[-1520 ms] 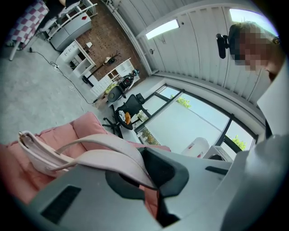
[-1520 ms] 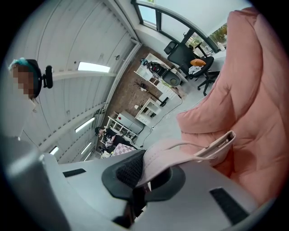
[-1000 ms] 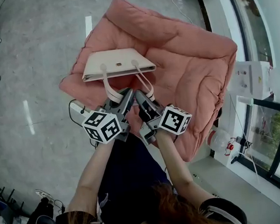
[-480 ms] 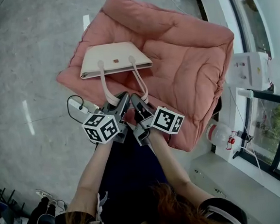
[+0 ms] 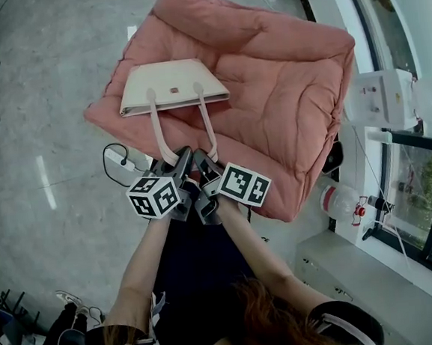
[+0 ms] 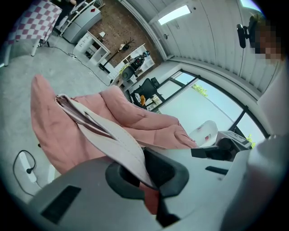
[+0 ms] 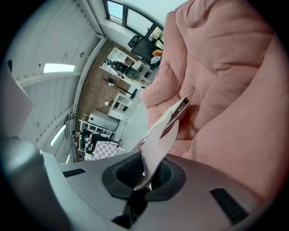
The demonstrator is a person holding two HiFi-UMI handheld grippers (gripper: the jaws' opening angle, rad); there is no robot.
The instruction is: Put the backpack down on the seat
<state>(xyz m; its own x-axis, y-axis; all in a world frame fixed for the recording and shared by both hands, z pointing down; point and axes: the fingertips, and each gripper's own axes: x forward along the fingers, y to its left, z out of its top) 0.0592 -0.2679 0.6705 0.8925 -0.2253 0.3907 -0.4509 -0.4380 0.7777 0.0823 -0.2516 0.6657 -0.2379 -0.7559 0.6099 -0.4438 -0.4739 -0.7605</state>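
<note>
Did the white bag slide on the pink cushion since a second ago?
No. In the head view the white bag lies just where it did, the same way round, near the pink cushion's left edge.

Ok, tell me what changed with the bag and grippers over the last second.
The left gripper and right gripper carried the cream bag lower toward the pink seat, the right drawing nearer the left. Each stays shut on its handle.
</note>
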